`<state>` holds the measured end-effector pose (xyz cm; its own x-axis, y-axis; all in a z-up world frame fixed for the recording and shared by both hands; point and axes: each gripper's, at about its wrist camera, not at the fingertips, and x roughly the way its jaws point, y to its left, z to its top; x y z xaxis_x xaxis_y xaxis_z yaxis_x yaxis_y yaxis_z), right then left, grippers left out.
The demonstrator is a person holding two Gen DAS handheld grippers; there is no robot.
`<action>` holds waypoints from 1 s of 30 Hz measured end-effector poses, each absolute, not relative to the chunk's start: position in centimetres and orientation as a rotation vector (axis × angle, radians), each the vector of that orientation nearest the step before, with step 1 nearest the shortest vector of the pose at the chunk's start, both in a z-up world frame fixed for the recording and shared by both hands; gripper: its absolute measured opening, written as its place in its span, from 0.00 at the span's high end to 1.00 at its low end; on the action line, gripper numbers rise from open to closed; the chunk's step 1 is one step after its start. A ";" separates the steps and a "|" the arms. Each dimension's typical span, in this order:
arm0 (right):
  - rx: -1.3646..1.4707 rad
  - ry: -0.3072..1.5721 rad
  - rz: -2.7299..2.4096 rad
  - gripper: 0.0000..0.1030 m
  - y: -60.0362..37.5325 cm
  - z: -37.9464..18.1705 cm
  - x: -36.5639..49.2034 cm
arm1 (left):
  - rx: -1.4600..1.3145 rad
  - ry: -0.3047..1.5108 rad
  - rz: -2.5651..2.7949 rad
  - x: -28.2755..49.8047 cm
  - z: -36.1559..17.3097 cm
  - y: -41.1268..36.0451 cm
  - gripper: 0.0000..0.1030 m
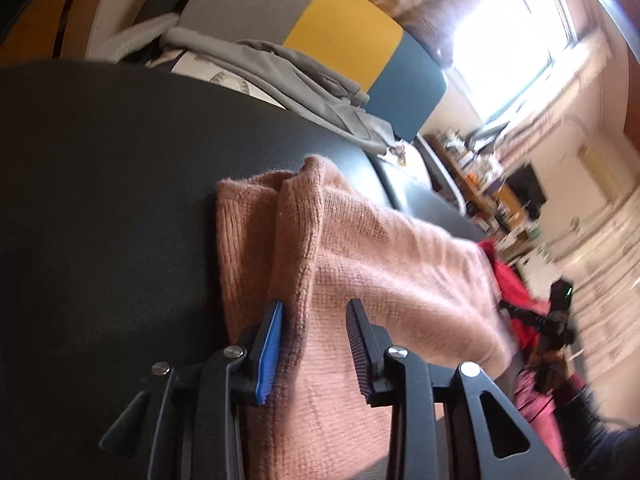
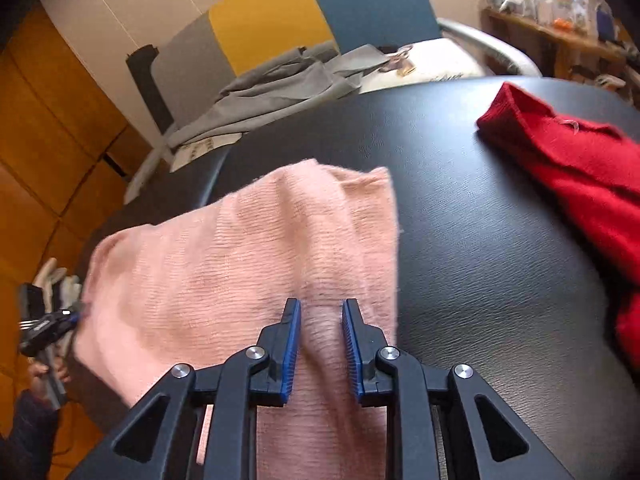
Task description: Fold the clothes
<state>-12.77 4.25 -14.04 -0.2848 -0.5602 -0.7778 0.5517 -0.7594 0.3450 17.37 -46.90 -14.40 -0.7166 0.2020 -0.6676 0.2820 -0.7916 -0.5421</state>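
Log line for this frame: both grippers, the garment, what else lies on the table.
left gripper: open, astride pink knit | right gripper: pinching pink knit fold | red garment: apart, on black table

A black table (image 2: pixel 480 240) with a grained, leather-like top carries the clothes, its far edge curving round in both wrist views. A pink knitted garment (image 2: pixel 240 256) lies folded on it towards the left-hand edge as the right wrist view has it, with part of it reaching the near side, and its ribbed end (image 1: pixel 256 200) lies flat on the black surface. A red knitted garment (image 2: pixel 580 176) lies crumpled on the same top near the right-hand edge, well apart from the pink one in that view, with bare black surface between them.
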 end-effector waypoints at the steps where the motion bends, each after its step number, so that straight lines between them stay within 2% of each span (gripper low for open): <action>1: 1.279 -0.010 -2.066 0.74 4.0 -14.4 -12.9 | 1.178 0.958 -2.694 17.3 -14.3 -46.7 0.67; 5: 1.271 0.094 -2.066 0.73 2.6 -15.0 -12.6 | 1.237 0.825 -2.671 16.5 -14.4 -46.2 0.64; 6: 1.265 0.118 -2.076 0.74 2.4 -14.9 -12.4 | 1.254 0.845 -2.665 16.3 -14.6 -46.4 0.64; 8: 1.259 0.189 -2.090 0.84 1.9 -14.7 -12.1 | 1.286 0.884 -2.651 16.0 -15.2 -46.7 0.68; 9: 1.260 0.217 -2.088 0.87 1.6 -14.6 -12.0 | 1.304 0.933 -2.635 15.8 -15.4 -46.9 0.80; 11: 1.264 0.246 -2.085 0.92 1.5 -14.2 -12.0 | 1.293 1.015 -2.632 15.9 -15.3 -47.5 0.96; 13: 1.261 0.254 -2.083 0.93 1.5 -13.4 -12.0 | 1.241 1.195 -2.677 16.6 -14.4 -48.5 0.95; 19: 1.196 0.230 -2.099 0.93 3.6 -9.1 -11.1 | 1.235 1.401 -2.734 18.7 -11.7 -50.0 0.95; 22: 1.202 0.235 -2.139 0.96 5.0 -8.4 -10.9 | 1.314 1.411 -2.698 19.5 -12.4 -50.2 0.95; 26: 1.354 0.213 -2.189 0.96 8.2 -12.3 -11.5 | 1.461 1.411 -2.531 20.3 -16.6 -50.3 0.95; 30: 1.317 0.038 -2.130 0.96 9.5 -13.5 -9.7 | 1.364 1.488 -2.499 21.2 -18.0 -51.0 0.94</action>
<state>-9.67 9.54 -13.48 -0.3048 -0.4916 -0.8158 0.5204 -0.8033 0.2896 21.22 -50.95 -17.99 -0.6372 0.4481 -0.6270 0.3376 -0.5691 -0.7498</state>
